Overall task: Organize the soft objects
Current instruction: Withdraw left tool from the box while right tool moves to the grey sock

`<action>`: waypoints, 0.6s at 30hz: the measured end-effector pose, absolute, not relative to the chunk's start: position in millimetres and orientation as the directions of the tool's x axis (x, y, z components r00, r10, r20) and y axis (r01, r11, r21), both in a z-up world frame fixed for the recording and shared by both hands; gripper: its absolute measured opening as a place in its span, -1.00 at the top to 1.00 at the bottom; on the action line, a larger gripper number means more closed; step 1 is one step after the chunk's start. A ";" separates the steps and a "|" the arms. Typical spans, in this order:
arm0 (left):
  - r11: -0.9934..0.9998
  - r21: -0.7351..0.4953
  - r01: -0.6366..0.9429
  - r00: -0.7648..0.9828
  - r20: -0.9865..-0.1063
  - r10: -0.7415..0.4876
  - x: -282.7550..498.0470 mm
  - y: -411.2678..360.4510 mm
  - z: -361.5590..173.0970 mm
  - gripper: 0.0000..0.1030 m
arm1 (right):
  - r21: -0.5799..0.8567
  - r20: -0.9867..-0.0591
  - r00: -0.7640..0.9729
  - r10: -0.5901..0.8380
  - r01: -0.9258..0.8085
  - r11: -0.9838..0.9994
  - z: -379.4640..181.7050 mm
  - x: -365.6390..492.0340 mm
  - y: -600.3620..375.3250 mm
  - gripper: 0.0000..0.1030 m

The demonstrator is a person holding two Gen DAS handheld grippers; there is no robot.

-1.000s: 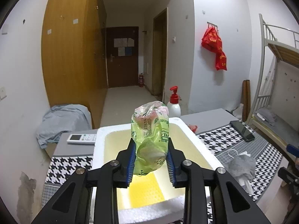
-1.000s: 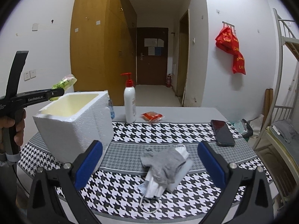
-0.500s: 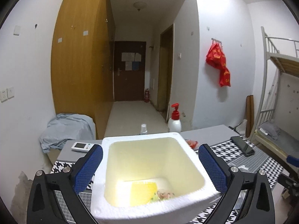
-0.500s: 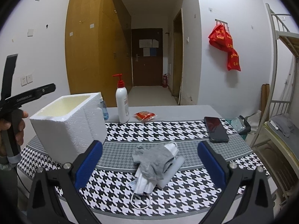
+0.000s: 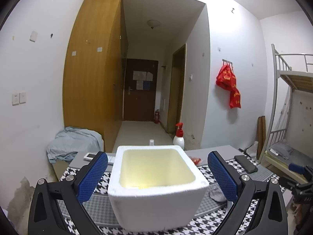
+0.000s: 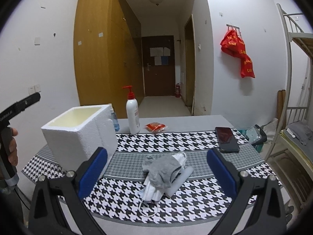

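Both grippers gape wide and empty, the left gripper [image 5: 157,174] facing the foam box [image 5: 156,193] at the table's left edge, the right gripper [image 6: 156,168] facing the grey sock [image 6: 161,169] mid-table atop the face mask [image 6: 154,190], whose loops could snag and drag.

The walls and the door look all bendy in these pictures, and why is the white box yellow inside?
Left wrist view: the fisheye lens curves the wooden wardrobe and walls, with dark corners; the white foam box glows yellow inside, with no harsh glare. Right wrist view: the same bending bows the metal bunk bed frame; the grey sock stays sharp.
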State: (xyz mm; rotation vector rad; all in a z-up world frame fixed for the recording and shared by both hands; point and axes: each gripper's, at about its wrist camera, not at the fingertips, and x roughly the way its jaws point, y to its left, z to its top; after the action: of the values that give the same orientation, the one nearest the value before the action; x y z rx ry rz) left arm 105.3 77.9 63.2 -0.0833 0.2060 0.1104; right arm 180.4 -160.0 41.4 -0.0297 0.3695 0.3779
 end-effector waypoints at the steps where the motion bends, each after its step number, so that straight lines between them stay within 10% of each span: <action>1: 0.989 -0.068 -0.128 0.970 -0.215 0.111 104.5 77.6 63.2 -0.98 | 0.042 -0.353 0.863 0.362 -0.372 0.927 41.9 178.5 -160.3 -0.99; 18: 0.991 -0.089 -0.097 0.984 -0.159 0.082 48.4 51.8 55.6 -0.98 | 0.010 -0.263 0.882 0.392 -0.403 0.915 51.9 130.6 -170.5 -0.99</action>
State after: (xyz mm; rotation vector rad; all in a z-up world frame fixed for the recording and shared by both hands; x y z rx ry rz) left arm 48.4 51.8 55.6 -0.0963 0.1554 0.0905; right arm 130.6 -170.5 51.9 -0.0457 0.2648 0.4141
